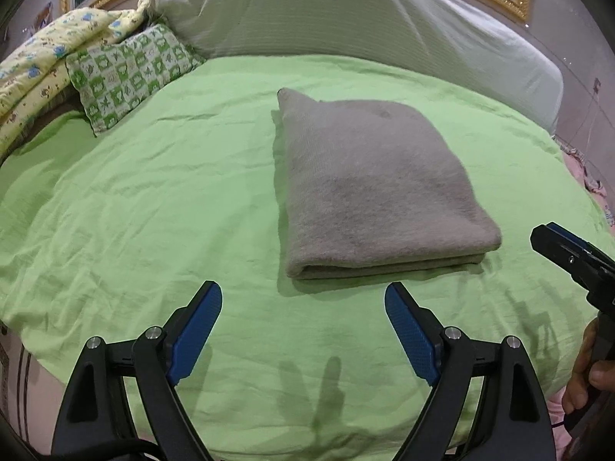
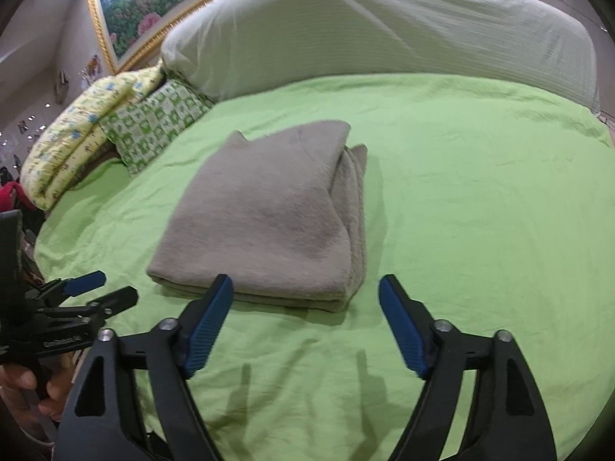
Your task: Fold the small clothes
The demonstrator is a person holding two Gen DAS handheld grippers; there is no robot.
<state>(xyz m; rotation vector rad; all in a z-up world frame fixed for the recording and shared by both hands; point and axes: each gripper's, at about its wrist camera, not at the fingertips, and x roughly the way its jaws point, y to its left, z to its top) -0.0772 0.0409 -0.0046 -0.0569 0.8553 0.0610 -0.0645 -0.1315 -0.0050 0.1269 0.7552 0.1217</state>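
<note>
A grey cloth (image 1: 376,188) lies folded into a thick rectangle on the green bedsheet (image 1: 153,199). It also shows in the right wrist view (image 2: 269,215), with its folded edge toward me. My left gripper (image 1: 303,296) is open and empty, just in front of the cloth's near edge. My right gripper (image 2: 305,288) is open and empty, its left finger (image 2: 215,303) overlapping the cloth's near edge in view. The right gripper also shows at the right edge of the left wrist view (image 1: 553,246). The left gripper shows at the left of the right wrist view (image 2: 100,288).
A large grey-white bolster (image 1: 346,19) runs along the back of the bed. A green patterned pillow (image 1: 130,73) and a yellow quilt (image 1: 42,65) lie at the back left. A gold-framed picture (image 2: 130,11) hangs behind.
</note>
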